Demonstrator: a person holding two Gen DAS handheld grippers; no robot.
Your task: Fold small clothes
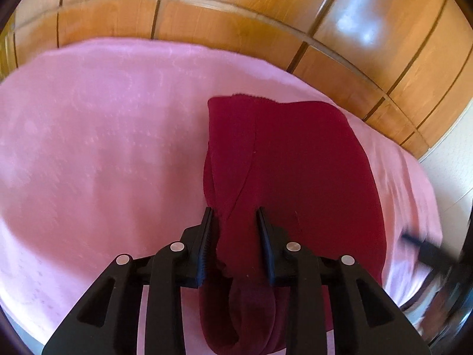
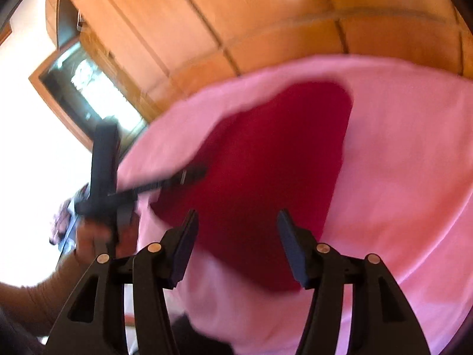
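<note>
Our left claw (image 1: 235, 216) stands narrowly apart with a fold of the dark red garment (image 1: 295, 162) bunched between its pads — grip uncertain. Our right claw (image 2: 238, 219) gapes empty above the garment's near edge — it lies on the pink blanket (image 1: 103, 148).

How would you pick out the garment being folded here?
Find the pink blanket in front of the wooden panelling. On its right part lies the garment, its near end bunched between the left gripper's fingers. It is the only dark red thing there.
</note>
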